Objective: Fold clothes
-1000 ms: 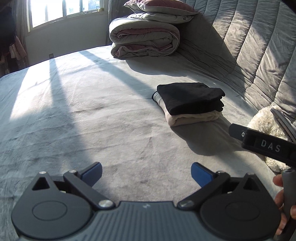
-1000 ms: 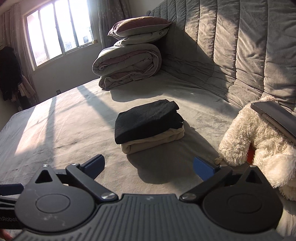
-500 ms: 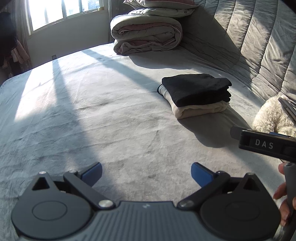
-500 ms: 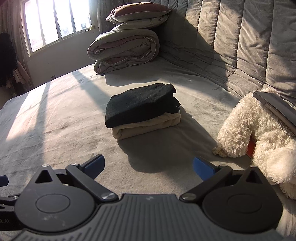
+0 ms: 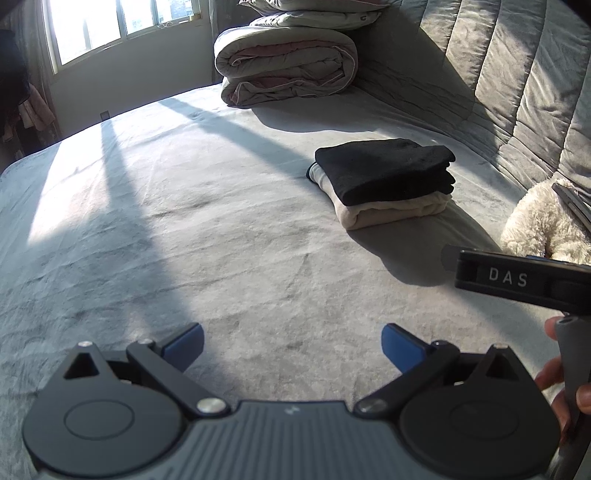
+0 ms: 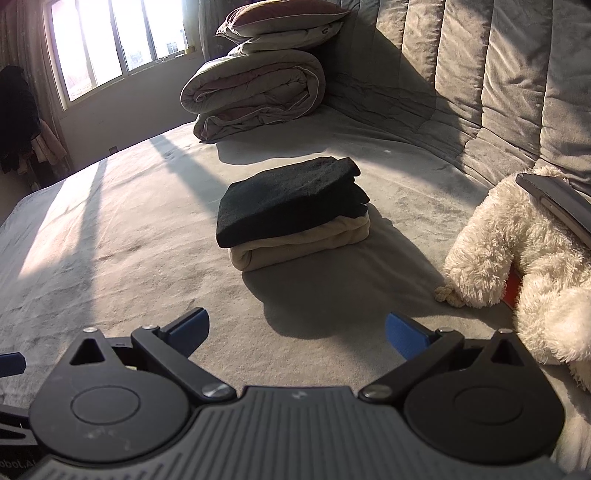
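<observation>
A folded black garment (image 5: pixel 384 168) (image 6: pixel 288 201) lies on top of a folded cream garment (image 5: pixel 395 212) (image 6: pixel 306 245), stacked on the grey bed (image 5: pixel 184 221) (image 6: pixel 110 229). My left gripper (image 5: pixel 291 343) hovers open over bare bedding, well short and left of the stack, nothing between its blue pads. My right gripper (image 6: pixel 295 332) is open too, empty, a short way in front of the stack. The right tool's black body (image 5: pixel 517 280) and a hand (image 5: pixel 561 376) show at the left wrist view's right edge.
A rolled duvet (image 5: pixel 288 66) (image 6: pixel 255 92) with pillows (image 6: pixel 284 22) sits at the bed's far end by a window (image 6: pixel 110 44). A white plush toy (image 6: pixel 517 251) (image 5: pixel 543 225) with a dark flat device (image 6: pixel 557 199) lies right, against the padded headboard (image 6: pixel 480 74).
Both grippers have drifted back and tilted slightly, so the stack shifts a little in each view. Neither garment has moved. Both grippers stay open.
</observation>
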The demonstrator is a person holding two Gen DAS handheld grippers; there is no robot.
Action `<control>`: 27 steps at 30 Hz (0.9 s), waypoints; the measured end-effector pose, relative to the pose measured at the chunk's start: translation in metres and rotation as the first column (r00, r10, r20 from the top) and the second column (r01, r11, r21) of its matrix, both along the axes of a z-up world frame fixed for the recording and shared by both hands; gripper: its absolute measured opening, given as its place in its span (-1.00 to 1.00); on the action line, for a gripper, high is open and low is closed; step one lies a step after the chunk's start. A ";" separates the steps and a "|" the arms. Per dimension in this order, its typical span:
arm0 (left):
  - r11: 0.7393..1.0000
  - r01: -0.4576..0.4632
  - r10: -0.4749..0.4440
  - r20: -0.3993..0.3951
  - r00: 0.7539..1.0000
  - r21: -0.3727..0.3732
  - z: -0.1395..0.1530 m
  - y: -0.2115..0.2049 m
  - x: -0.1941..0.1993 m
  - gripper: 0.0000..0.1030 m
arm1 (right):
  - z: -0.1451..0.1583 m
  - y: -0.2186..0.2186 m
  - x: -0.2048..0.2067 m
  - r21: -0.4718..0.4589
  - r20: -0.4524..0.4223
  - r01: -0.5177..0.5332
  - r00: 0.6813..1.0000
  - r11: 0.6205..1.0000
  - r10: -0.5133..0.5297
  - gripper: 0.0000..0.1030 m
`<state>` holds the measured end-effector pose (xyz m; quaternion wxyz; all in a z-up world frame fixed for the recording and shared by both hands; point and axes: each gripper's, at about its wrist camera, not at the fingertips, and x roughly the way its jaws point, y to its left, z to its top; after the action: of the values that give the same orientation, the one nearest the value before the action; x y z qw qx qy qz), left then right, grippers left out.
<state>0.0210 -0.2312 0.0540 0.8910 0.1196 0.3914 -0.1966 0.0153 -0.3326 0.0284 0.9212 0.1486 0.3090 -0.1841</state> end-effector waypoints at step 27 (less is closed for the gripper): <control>0.999 -0.027 0.026 -0.021 0.999 -0.024 0.000 0.004 0.008 0.99 | 0.003 0.000 0.004 -0.006 0.012 0.000 1.000 1.000 0.000 1.00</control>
<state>0.0294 -0.2267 0.0538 0.8909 0.1015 0.3996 -0.1907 0.0196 -0.3322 0.0318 0.9235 0.1470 0.3028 -0.1841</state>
